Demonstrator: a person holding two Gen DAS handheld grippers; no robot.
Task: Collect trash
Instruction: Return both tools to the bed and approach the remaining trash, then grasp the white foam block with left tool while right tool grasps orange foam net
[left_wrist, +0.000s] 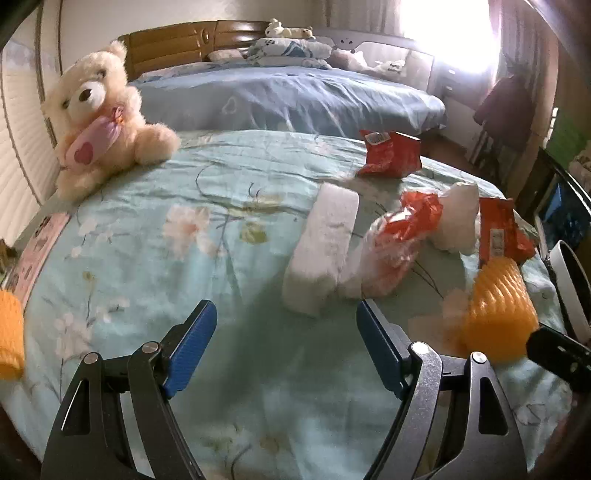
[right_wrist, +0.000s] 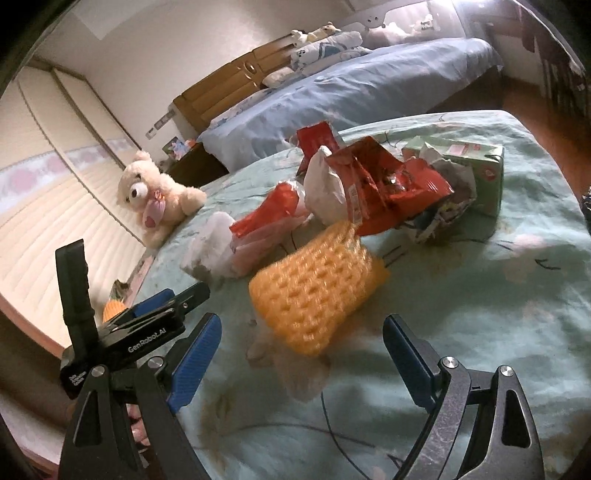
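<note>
1. A bed (left_wrist: 147, 229) with a pale green floral cover is seen under both views; a second bed (left_wrist: 288, 96) with a blue cover lies behind it.
2. A cream teddy bear (left_wrist: 99, 118) is propped at the left edge of the green bed, well apart from the trash.
3. The trash is scattered on the right part of the green cover: a white foam block (left_wrist: 321, 251) lies just ahead of the left hand-held gripper (left_wrist: 286, 349), with a crumpled clear-and-red plastic bag (left_wrist: 399, 236) touching its right side.
4. An orange foam fruit net (right_wrist: 317, 284) is seen just in front of the right hand-held gripper (right_wrist: 301, 360), not between its pads.
5. Red snack wrappers (right_wrist: 384, 184) are piled behind the net, with a green carton (right_wrist: 476, 170) and crumpled paper beside them.
6. Another red wrapper (left_wrist: 391, 153) sits alone farther back.
7. Left hand-held gripper: released, jaws spread wide, nothing between them.
8. Right hand-held gripper: released, jaws spread wide, nothing grasped.
9. A second orange net (left_wrist: 11, 332) is glimpsed at the far left edge of the left wrist view.
</note>
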